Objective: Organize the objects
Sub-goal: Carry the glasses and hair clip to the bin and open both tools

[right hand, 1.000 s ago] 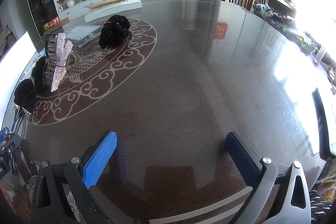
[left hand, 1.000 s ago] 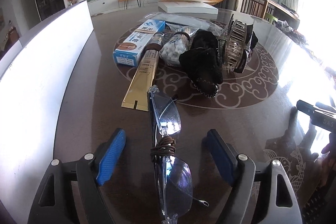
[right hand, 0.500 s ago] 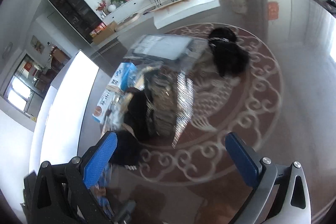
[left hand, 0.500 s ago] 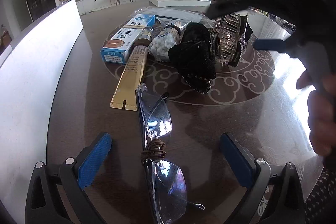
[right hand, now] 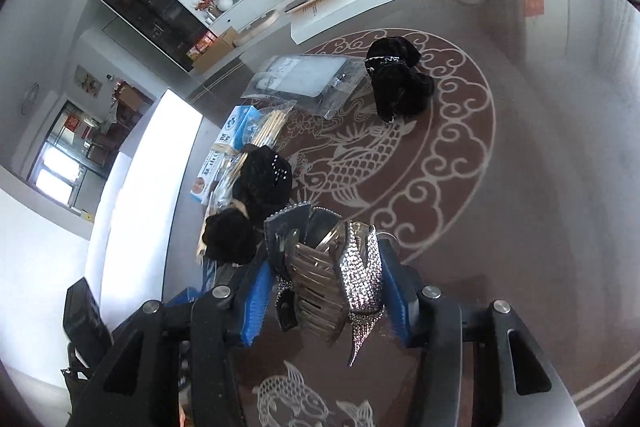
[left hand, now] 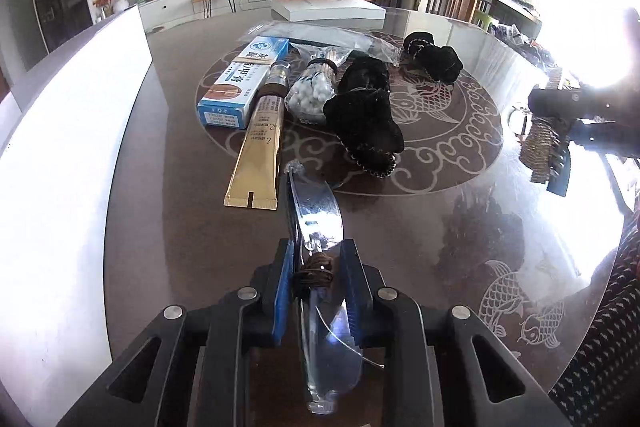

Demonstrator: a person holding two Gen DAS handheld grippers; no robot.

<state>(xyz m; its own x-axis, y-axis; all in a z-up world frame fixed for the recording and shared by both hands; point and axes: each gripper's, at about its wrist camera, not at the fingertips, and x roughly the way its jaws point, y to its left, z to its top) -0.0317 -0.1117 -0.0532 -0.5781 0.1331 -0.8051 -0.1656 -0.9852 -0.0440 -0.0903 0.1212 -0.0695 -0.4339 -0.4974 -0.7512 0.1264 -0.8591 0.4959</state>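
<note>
The left tool (left hand: 316, 279) is clamped on the bridge of the rimless glasses (left hand: 318, 227), where a brown cord is wound, with one lens reaching forward over the desk (left hand: 420, 227) toward the gold tube (left hand: 258, 151). The right tool (right hand: 324, 291) grips the rhinestone hair claw clip (right hand: 340, 279) between its blue pads, above the desk. Beyond lie the blue box (left hand: 244, 83), the cotton swab bag (left hand: 312, 91) and the black scrunchie (left hand: 364, 123).

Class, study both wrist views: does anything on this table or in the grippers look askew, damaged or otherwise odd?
One oddity: the rimless clear-lens glasses held in the left gripper have brown cord wound round the bridge, which may be a makeshift repair. The rhinestone-covered metal hair claw in the right gripper looks intact. Nothing is spilled.
</note>
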